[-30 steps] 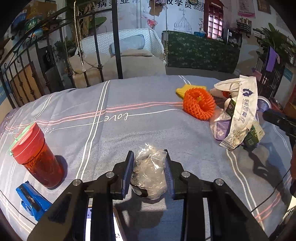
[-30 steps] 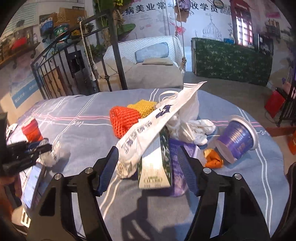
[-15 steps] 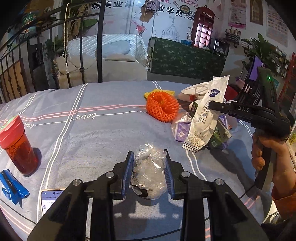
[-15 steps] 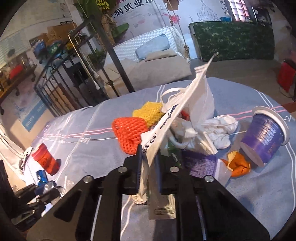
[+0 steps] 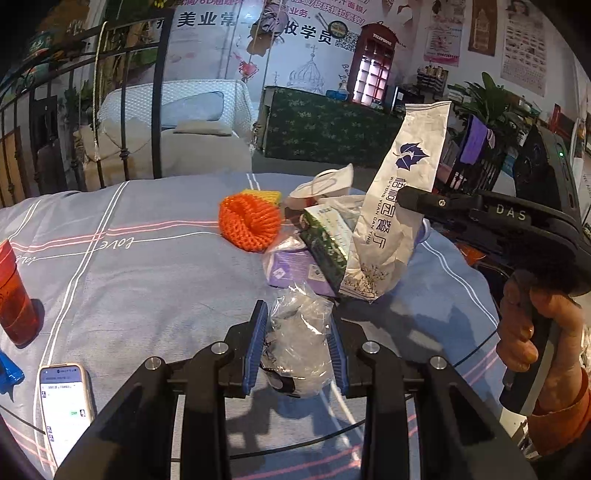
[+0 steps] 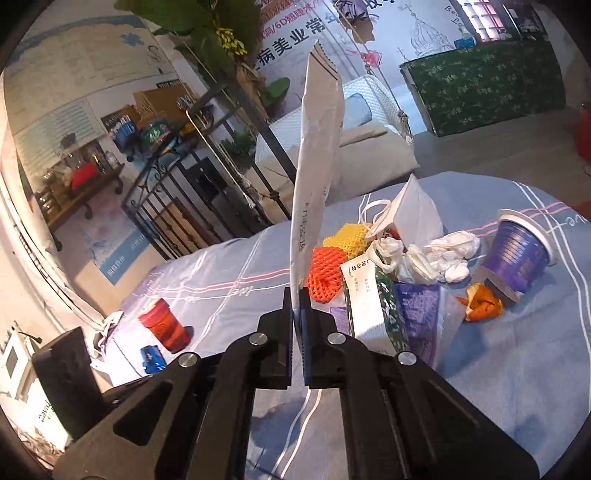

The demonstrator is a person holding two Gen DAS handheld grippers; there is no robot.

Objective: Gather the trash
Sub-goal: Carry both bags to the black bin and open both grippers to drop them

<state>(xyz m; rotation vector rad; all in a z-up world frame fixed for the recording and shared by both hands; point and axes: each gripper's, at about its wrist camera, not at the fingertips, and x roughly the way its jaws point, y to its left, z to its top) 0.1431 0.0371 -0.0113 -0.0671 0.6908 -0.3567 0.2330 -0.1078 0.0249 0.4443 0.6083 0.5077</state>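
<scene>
While pinched upright, the white paper bag (image 6: 316, 173) looks creased.

Straight ahead of the fingers, beyond a black iron railing (image 5: 159, 110), a white wicker swing seat (image 5: 173, 99) with a grey cushion (image 5: 192, 107). Right of that, a counter draped in green flowered cloth (image 5: 325, 129) under a painted wall with big lettering (image 5: 229, 22). Farther right, a red phone-booth cabinet (image 5: 373, 70), lit from inside. Far left, wooden shelves (image 6: 85, 184). Grey floor (image 6: 498, 147).

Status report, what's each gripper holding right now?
Left gripper shut on clear plastic bag. Right gripper shut on white paper bag. Nothing blocking.
</scene>
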